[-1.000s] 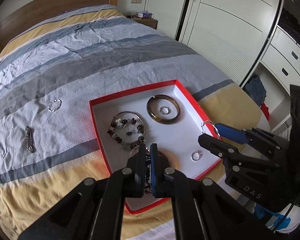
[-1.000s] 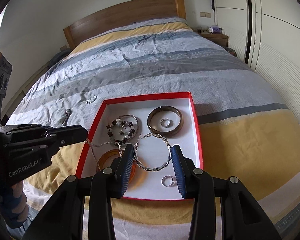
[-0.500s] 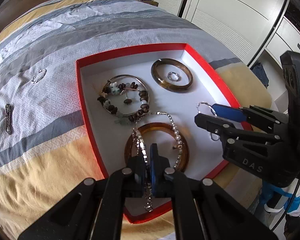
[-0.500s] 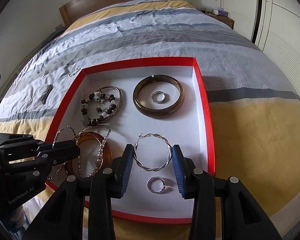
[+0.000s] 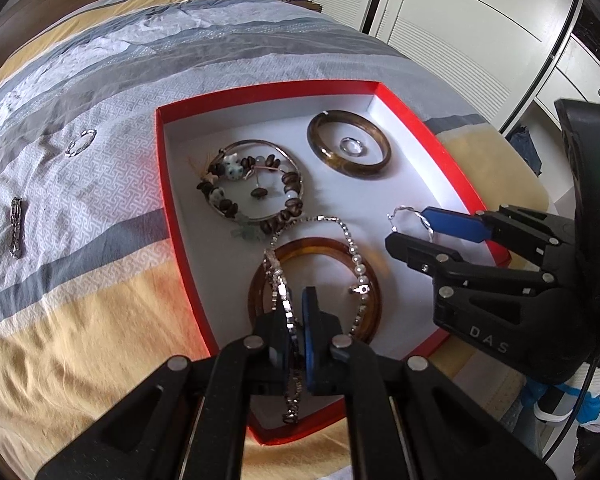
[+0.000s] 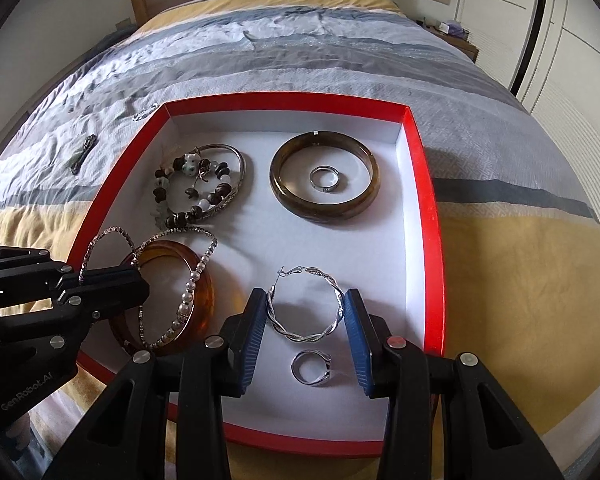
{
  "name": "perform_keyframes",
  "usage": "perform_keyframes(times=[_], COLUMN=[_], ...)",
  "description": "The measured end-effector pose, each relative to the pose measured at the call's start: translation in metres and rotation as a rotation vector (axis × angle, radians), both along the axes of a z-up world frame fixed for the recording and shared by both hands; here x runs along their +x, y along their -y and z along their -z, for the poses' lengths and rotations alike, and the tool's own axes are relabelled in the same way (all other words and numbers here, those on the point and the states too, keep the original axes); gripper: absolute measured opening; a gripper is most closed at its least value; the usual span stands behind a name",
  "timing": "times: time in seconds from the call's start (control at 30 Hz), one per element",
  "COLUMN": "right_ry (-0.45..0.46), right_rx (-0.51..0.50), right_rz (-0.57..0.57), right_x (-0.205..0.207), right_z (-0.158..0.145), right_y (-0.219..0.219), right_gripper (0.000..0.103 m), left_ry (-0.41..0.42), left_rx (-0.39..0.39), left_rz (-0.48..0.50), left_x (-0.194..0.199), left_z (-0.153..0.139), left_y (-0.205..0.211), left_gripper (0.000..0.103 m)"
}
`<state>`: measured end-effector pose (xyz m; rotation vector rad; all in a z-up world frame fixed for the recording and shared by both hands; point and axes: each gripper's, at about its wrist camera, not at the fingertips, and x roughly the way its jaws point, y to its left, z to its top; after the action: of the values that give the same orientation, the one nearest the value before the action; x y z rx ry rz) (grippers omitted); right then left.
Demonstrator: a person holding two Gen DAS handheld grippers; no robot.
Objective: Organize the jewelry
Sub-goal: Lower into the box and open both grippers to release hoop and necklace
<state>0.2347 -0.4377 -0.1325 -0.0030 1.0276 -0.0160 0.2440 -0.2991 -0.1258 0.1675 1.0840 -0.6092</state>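
Observation:
A red box [image 5: 168, 200] [image 6: 430, 216] with a white floor lies on the bed. My left gripper [image 5: 296, 308] [image 6: 140, 286] is shut on a silver bead necklace [image 5: 352, 248] [image 6: 192, 292], which drapes over an amber bangle [image 5: 320, 246] [image 6: 202, 304] in the box. My right gripper [image 6: 305, 312] [image 5: 410, 226] is shut on a twisted silver hoop earring [image 6: 304, 334] [image 5: 404, 212] low over the box floor. A silver ring [image 6: 312, 368] lies below it.
In the box lie a brown bangle [image 5: 348, 164] [image 6: 324, 208] with a small ring [image 6: 325, 178] inside, and a beaded bracelet [image 5: 256, 196] [image 6: 196, 196]. On the striped bedcover left of the box lie a silver hoop [image 5: 80, 142] and a dark clasp piece [image 5: 16, 226]. Wardrobes stand right.
Both grippers have come lower and closer over the box. The necklace now lies draped across the amber bangle. The hoop earring stays between the right fingers.

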Motion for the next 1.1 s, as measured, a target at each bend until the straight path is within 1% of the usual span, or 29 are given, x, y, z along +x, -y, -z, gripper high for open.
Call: perform_keyframes(times=[0.4,0.47,0.57,0.63,0.7,0.77,0.97,1.1], right_ry=[-0.035,-0.037,-0.041,-0.043,-0.044,-0.042,0.003,0.035], right_rx=[-0.021,-0.023,-0.023,-0.024,-0.021,-0.016,-0.007,-0.006], right_rz=[-0.003,-0.004,-0.004,-0.004,-0.002,0.001,0.006,0.017], right_x=[-0.001,-0.001,-0.001,-0.001,-0.002,-0.004,-0.013,-0.023], right_z=[-0.001,-0.001,-0.001,-0.001,-0.002,-0.003,-0.021,-0.038], right_y=[0.001,0.002,0.001,0.001,0.001,0.001,0.000,0.000], right_gripper=[0.040,0.040,0.040,0.040,0.040,0.040,0.040,0.041], left_ry=[-0.007,-0.005,-0.002,0.000,0.004,0.009,0.026,0.047], left_rx=[0.002,0.002,0.000,-0.005,-0.008,-0.011,-0.027,-0.038], left_rz=[-0.010,-0.010,-0.010,-0.010,-0.012,-0.014,-0.017,-0.016], left_x=[-0.001,-0.002,-0.003,-0.004,-0.005,-0.007,-0.012,-0.019], left_z=[-0.003,-0.003,-0.004,-0.006,-0.008,-0.011,-0.026,-0.039], left_y=[-0.002,-0.002,-0.002,-0.002,-0.002,-0.002,-0.004,-0.006], left_gripper=[0.006,0.008,0.013,0.020,0.023,0.023,0.024,0.029])
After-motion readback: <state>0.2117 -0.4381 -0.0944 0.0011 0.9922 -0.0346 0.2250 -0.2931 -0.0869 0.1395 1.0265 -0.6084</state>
